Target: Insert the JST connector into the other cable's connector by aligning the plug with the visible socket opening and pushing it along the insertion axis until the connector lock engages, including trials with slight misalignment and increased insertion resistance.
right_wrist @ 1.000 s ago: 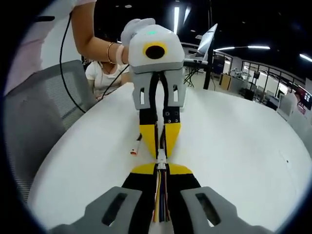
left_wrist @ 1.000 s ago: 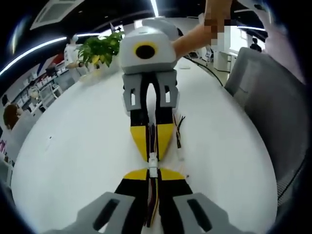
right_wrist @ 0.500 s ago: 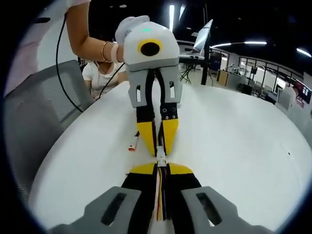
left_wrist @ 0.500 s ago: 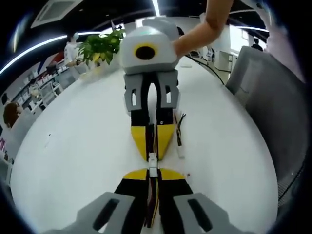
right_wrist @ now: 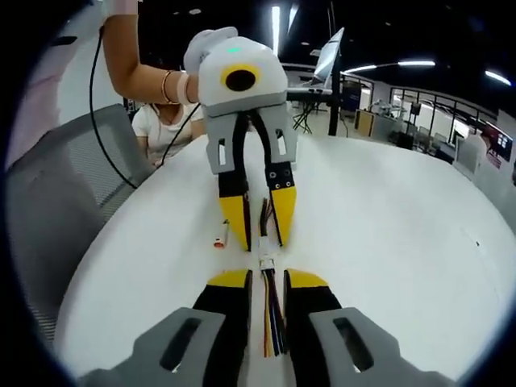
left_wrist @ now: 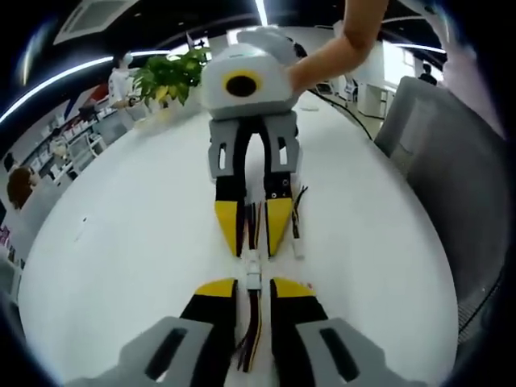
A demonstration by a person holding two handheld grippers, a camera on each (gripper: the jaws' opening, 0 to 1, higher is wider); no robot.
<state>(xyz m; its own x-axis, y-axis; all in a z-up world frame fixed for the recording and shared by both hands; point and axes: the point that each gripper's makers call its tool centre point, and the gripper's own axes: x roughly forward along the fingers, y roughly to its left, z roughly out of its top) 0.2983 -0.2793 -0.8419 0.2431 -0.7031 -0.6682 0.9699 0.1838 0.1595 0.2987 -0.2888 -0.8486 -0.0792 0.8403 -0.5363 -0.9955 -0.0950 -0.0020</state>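
The two white JST connectors (left_wrist: 253, 274) sit end to end as one piece on the white table (left_wrist: 129, 242), their coloured wires running off both ways. In the left gripper view my left gripper (left_wrist: 254, 285) stands open, its yellow-tipped jaws on either side of the wires, not touching them. Opposite it my right gripper (left_wrist: 255, 251) is open too, held by a person's hand. From the right gripper view the joined connectors (right_wrist: 266, 264) lie just beyond my right gripper (right_wrist: 267, 276), and the left gripper (right_wrist: 263, 244) stands open beyond them.
A spare cable (left_wrist: 296, 222) with a small connector (right_wrist: 219, 239) lies beside the far jaws. A potted plant (left_wrist: 168, 78) stands at the table's far end. A grey mesh chair (left_wrist: 439, 153) stands along the table's edge, and a seated person (right_wrist: 165, 121) is behind.
Both grippers were shut on the cables with their tips meeting at the connectors. Both have opened and drawn slightly apart, and the joined connectors lie on the table.
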